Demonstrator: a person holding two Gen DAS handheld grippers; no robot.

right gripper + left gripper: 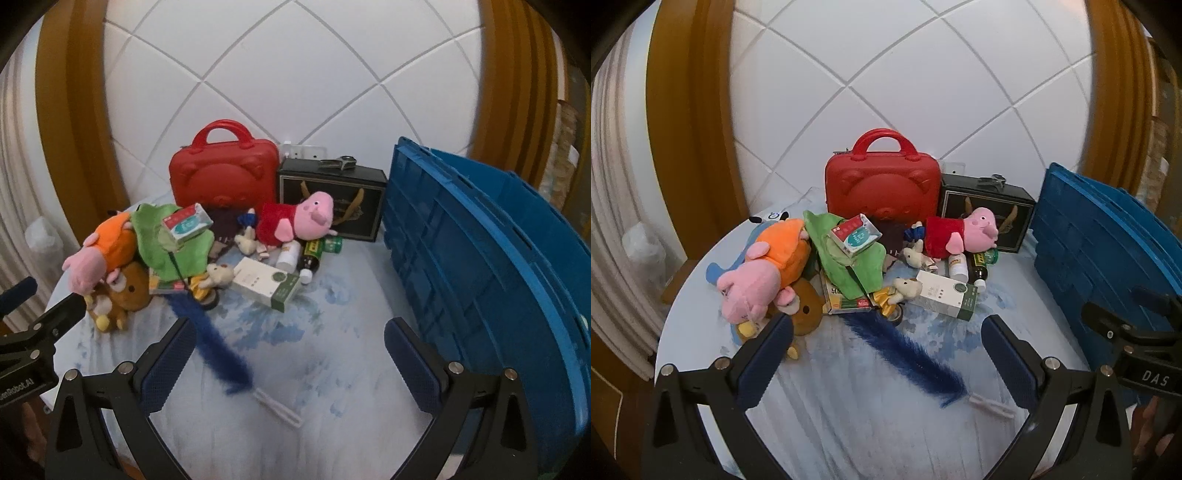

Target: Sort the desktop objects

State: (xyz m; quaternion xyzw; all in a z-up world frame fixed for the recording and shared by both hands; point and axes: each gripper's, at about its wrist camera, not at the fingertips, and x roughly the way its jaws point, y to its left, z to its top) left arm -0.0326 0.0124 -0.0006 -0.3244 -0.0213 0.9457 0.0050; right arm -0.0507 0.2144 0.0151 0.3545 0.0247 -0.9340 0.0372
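Observation:
A heap of things lies on the round table [849, 424]. It holds a pink pig plush in orange [757, 273], a pig plush in red [960, 232], a brown bear plush [125, 291], a green cloth [846, 258], a small red-and-teal box [855, 234], a white-and-green carton [945, 297], small bottles [979, 266] and a blue feather [905, 354]. My left gripper [886, 362] hangs open over the near table, with nothing between its fingers. My right gripper [291, 358] is open too, beside the blue crate [480, 277].
A red bear-face case [882, 188] and a dark box with a clasp [986, 210] stand upright at the back against the white tiled wall. The blue crate [1108, 251] fills the table's right side. Wooden posts frame the wall on both sides.

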